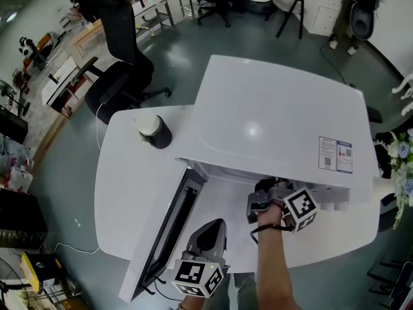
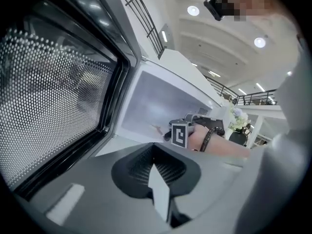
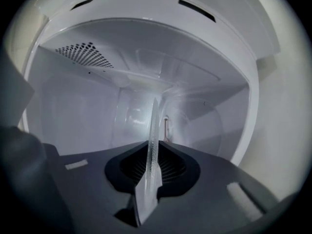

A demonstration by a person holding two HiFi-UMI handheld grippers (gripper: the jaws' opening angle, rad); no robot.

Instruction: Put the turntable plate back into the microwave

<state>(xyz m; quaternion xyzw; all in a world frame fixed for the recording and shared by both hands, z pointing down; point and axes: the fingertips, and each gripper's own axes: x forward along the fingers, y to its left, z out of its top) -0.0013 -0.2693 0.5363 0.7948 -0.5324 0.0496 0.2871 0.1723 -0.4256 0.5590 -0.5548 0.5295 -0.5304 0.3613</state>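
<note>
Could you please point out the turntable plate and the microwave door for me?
turntable plate (image 3: 153, 148): right gripper view, on its glass edge, held upright between the jaws.
microwave door (image 2: 58, 101): left gripper view, on its perforated window screen.

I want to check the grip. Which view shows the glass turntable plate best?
The right gripper view: the plate stands edge-on between the jaws of the right hand-held gripper, inside the microwave. The head view and left gripper view do not show it.

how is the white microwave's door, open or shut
Open: the dark-windowed door stands swung out from the white microwave, leaving its cavity exposed.
</note>
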